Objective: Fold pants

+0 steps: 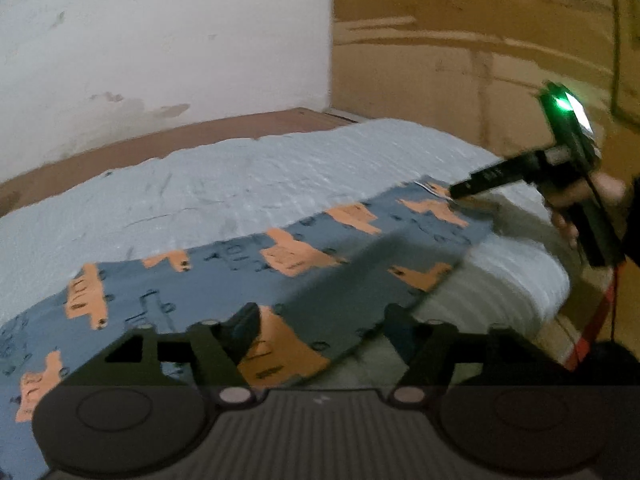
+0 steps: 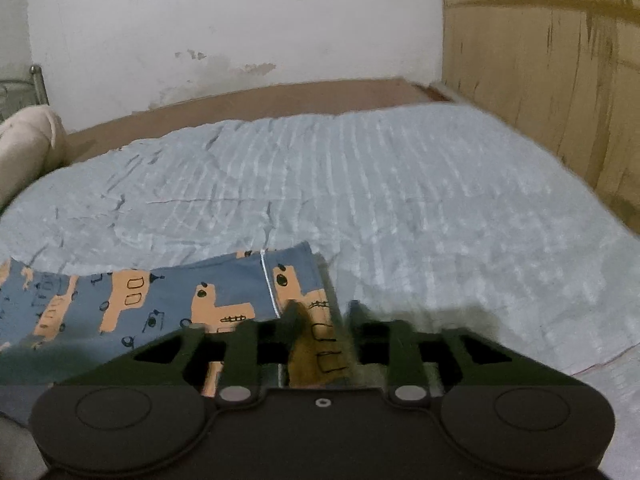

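The pants [image 1: 248,264] are blue-grey with orange vehicle prints and lie stretched flat across a light blue bed cover [image 1: 248,176]. My left gripper [image 1: 320,316] is open, its jaws straddling the near edge of the pants. My right gripper [image 2: 322,312] is narrowly open around the hem end of the pants [image 2: 216,300]; fabric lies between its jaws. In the left wrist view the right gripper [image 1: 456,192] touches the far corner of the pants, held by a hand.
The bed cover [image 2: 400,200] spreads wide beyond the pants. A white stained wall [image 2: 240,20] stands behind, a brown bed board [image 2: 280,96] along it. Cardboard panels [image 2: 540,80] rise at the right. A cream pillow [image 2: 24,148] lies at far left.
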Action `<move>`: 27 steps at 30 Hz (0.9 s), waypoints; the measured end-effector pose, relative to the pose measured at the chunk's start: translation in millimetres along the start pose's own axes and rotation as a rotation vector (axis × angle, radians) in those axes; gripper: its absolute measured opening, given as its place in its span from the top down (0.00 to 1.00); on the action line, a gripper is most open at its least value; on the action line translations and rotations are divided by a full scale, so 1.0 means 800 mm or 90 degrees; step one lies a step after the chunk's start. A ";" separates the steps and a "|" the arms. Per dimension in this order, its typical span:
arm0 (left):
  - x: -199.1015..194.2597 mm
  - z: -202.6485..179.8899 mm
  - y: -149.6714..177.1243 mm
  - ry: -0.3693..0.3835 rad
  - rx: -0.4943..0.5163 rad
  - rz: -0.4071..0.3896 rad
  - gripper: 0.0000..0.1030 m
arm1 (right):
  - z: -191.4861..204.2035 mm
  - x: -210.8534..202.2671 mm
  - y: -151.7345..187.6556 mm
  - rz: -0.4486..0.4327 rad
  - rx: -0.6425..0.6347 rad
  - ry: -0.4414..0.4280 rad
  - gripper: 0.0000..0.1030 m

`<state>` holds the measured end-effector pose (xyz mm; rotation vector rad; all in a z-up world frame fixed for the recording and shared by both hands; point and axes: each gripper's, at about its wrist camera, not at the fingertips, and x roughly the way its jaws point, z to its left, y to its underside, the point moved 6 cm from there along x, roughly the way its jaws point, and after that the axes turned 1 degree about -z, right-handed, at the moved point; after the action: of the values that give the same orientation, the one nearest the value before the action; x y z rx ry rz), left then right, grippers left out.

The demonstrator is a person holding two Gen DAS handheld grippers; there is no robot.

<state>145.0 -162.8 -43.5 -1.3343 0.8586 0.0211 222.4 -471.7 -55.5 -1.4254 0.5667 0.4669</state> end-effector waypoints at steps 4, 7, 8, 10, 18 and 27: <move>-0.015 0.038 -0.006 -0.076 -0.066 -0.019 0.11 | 0.030 -0.024 -0.005 -0.044 -0.015 -0.029 0.23; -0.024 0.074 -0.009 -0.138 -0.098 -0.018 0.04 | 0.069 -0.028 0.005 -0.043 -0.043 -0.084 0.13; -0.029 0.085 -0.008 -0.158 -0.100 -0.021 0.04 | 0.082 -0.026 0.011 -0.035 -0.048 -0.102 0.12; -0.038 0.108 -0.006 -0.198 -0.098 -0.016 0.04 | 0.108 -0.019 0.025 -0.013 -0.045 -0.143 0.12; -0.108 0.212 0.034 -0.349 -0.103 -0.015 0.01 | 0.163 0.006 0.050 0.019 -0.124 -0.079 0.01; -0.158 0.326 0.090 -0.443 -0.193 0.005 0.01 | 0.242 0.012 0.018 -0.006 -0.108 -0.147 0.01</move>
<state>159.6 135.3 -38.1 -1.4638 0.2689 0.6072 237.5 -278.4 -61.9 -1.5088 0.3409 0.6744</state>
